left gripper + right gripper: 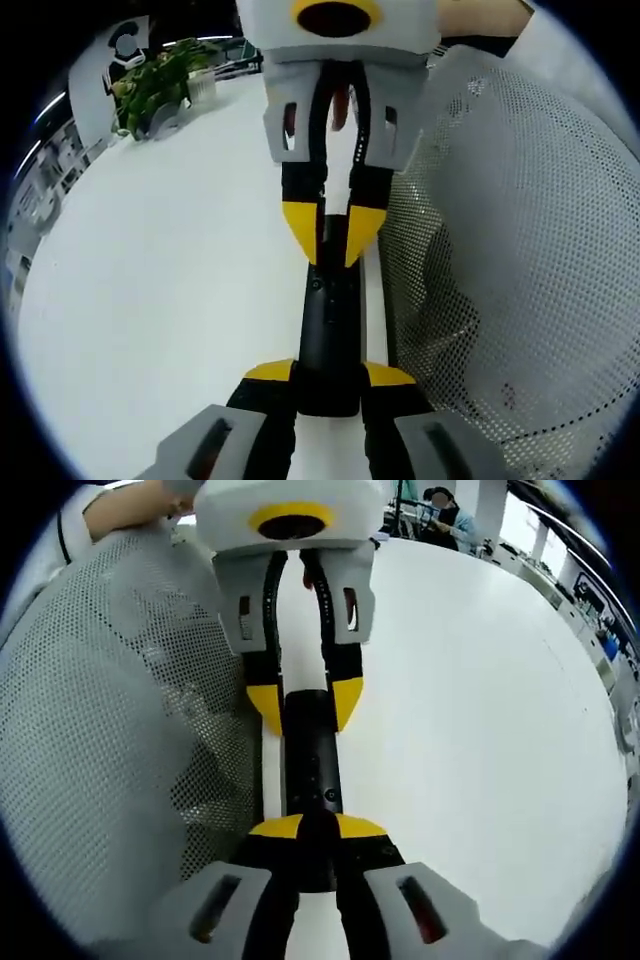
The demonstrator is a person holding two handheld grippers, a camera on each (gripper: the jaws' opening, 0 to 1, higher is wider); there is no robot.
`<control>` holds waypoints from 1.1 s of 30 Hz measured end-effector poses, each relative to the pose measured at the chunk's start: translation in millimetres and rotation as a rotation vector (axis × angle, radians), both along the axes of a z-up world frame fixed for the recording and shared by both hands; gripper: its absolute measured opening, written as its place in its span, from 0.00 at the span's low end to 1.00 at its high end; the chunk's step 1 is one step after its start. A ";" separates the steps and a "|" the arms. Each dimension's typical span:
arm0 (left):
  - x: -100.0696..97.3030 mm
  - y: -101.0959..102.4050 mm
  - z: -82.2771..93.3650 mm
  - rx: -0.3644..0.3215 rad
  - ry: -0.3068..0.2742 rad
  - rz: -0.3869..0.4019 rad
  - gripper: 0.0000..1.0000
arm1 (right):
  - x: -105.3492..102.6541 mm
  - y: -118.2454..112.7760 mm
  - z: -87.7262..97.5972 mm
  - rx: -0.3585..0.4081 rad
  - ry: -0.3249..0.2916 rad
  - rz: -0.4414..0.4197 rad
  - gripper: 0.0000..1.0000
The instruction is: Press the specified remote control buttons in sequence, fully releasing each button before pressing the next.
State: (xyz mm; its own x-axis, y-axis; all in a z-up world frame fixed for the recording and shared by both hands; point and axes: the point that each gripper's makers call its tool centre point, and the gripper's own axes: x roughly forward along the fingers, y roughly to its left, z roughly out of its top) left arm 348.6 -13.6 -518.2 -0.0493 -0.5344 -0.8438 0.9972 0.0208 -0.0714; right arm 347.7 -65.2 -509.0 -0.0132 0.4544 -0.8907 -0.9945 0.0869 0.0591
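Right now a slim black remote control (328, 330) lies lengthwise on the white desk (170, 300), gripped at both ends by the two grippers facing each other. Seen from the left gripper view, the left gripper (328, 378) rises from the bottom with its yellow-tipped jaws clenched on the near end of the remote, one tip on each long side, while the right gripper (331, 232) reaches in from the top and pinches the far end between its own yellow tips. The right gripper view gives the mirror of this: the right gripper (316, 830) holds the near end of the remote control (308, 755), its jaws closed against the black body, and the left gripper (304, 702) comes down from the top with its tips on either side of the far end. A small round button shows on the remote's upper face, near the right gripper's tips; the other buttons are too dark to make out. Just beside the remote, along one long side, stands a white perforated mesh surface (520, 280), curved like a chair back, seen also in the right gripper view (110, 740). Far across the desk sits a green potted plant (155, 85), and a seated person (442, 515) shows at the desk's far edge.
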 end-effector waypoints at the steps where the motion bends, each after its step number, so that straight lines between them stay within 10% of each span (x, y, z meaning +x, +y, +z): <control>1: 0.0 -0.2 0.1 -0.001 0.002 0.001 0.24 | -2.0 0.7 0.5 -0.009 0.009 0.008 0.13; 33: -0.4 -0.3 -0.6 0.016 -0.016 -0.026 0.24 | -0.2 -2.7 -1.4 0.023 -0.036 -0.025 0.12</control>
State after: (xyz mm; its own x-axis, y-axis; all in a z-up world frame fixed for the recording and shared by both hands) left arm 348.2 -13.9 -518.8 -0.0491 -0.5197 -0.8530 0.9985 -0.0042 -0.0550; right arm 347.4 -67.9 -510.4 0.0299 0.4742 -0.8799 -0.9935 0.1109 0.0259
